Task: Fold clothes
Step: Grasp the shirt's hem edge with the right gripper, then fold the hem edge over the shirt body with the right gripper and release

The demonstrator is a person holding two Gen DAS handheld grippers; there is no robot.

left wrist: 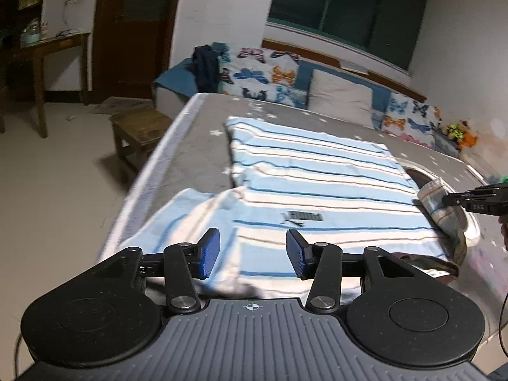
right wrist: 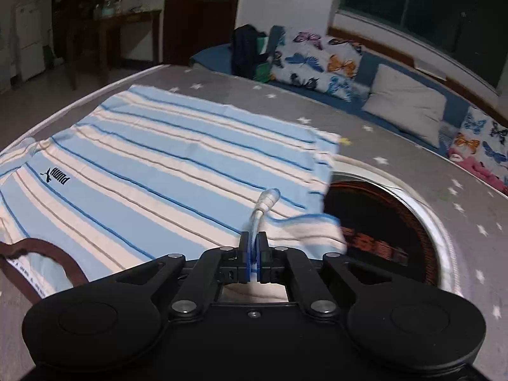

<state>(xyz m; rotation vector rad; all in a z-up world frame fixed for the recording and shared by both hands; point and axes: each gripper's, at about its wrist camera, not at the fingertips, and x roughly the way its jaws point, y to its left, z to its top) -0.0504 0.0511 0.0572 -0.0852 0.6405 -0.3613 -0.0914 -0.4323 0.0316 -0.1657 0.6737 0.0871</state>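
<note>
On the grey star-patterned bed point(left wrist: 197, 146), a blue-and-white striped shirt point(left wrist: 317, 184) is spread almost flat, its black printed logo point(left wrist: 303, 216) facing up and its dark brown collar point(right wrist: 47, 247) seen at the near edge in the right wrist view. One sleeve point(right wrist: 304, 225) is lifted in a bunched fold, pinched between the clenched right tongs point(right wrist: 253, 250). The left tongs point(left wrist: 253, 252) are held released above the other sleeve point(left wrist: 177, 216), nothing between the blue pads point(left wrist: 209, 254). Just beside the shirt, a round dark printed patch point(right wrist: 381, 231) is seen on the bedcover. Butterfly-print pillows point(left wrist: 263, 76) are lined along the far wall, and a wooden stool point(left wrist: 139, 130) stands beside the bed.
</note>
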